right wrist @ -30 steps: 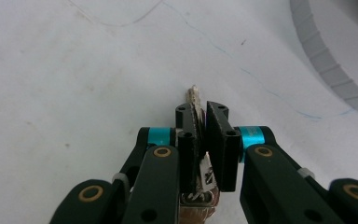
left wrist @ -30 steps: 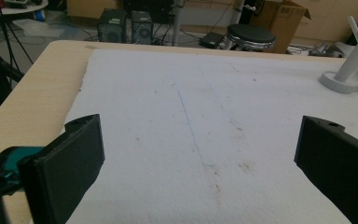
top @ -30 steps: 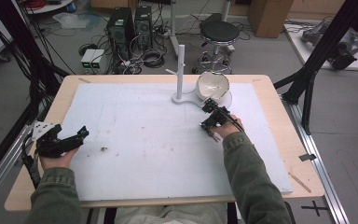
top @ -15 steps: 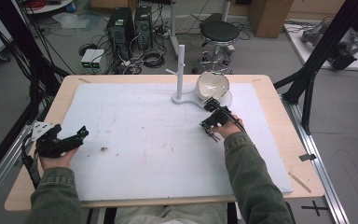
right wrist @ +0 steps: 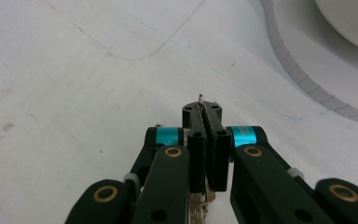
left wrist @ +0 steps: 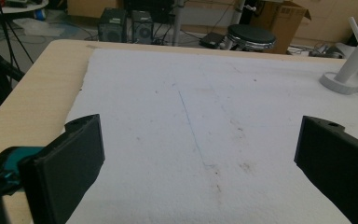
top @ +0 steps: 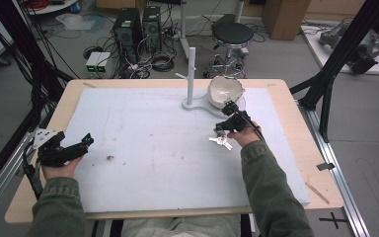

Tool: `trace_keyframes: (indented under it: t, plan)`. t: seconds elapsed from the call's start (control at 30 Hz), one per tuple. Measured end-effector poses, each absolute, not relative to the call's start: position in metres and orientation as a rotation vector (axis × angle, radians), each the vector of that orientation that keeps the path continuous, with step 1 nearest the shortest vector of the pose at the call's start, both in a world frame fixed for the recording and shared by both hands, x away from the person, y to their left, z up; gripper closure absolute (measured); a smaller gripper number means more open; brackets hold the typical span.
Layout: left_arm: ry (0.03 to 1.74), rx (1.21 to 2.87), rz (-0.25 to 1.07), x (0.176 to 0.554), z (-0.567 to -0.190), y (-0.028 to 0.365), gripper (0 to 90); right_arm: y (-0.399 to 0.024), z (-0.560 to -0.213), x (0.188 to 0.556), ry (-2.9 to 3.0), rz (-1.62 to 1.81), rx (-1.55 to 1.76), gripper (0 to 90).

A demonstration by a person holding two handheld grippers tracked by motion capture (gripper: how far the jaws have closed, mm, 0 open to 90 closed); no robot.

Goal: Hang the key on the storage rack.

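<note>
Work in hand: the right gripper (top: 223,126) carries a small bunch of keys (top: 220,140) over the white mat (top: 143,148), right of centre, just near of the white stand (top: 191,74) and the bowl (top: 225,92).

Right gripper jaws: pressed together on a thin metal edge; in the right gripper view that sliver, most likely the ring or the top of a key (right wrist: 201,99), pokes out past the closed tips of the right gripper (right wrist: 207,112).

Keys: they hang below and slightly near of the closed tips; the high view does not settle whether their lowest blades touch the mat or hang just above it.

Long axis: the blades fan out roughly left to right across the mat, crosswise to the forearm.

Stand: an upright post with short pegs on a round base, far and a little left of the keys, with the bowl touching or just beside the base on its right.

Likely turning point: if the keys are meant for a peg, the ring must travel far and left, and rise.

Nearer hand: the right by a long way.

Left gripper (top: 76,146): at the near left edge of the mat, well apart from the keys, jaws spread wide and holding nothing, as the left gripper view shows.
</note>
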State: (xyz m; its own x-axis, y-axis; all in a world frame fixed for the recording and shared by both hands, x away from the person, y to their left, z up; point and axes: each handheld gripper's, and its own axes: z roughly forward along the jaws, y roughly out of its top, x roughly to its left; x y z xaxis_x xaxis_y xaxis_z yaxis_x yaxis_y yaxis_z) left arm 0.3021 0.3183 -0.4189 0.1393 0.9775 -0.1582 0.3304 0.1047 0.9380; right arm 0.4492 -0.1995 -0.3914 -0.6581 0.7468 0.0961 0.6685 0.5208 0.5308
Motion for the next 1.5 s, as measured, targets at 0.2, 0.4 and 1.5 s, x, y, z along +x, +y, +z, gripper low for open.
trace_keyframes:
  t: [0.2,0.4,1.5]
  plan:
    - [1.375,1.411,0.815,0.302,-0.419,0.318,1.9,-0.204,-0.382,0.444,2.593,0.910,1.214,88.9]
    - [1.375,1.411,0.815,0.302,-0.419,0.318,1.9,-0.208,-0.373,0.438,2.580,0.970,1.212,88.9]
    - [1.374,1.411,0.813,0.303,-0.419,0.319,1.9,-0.197,-0.311,0.428,2.483,1.276,1.112,88.8]
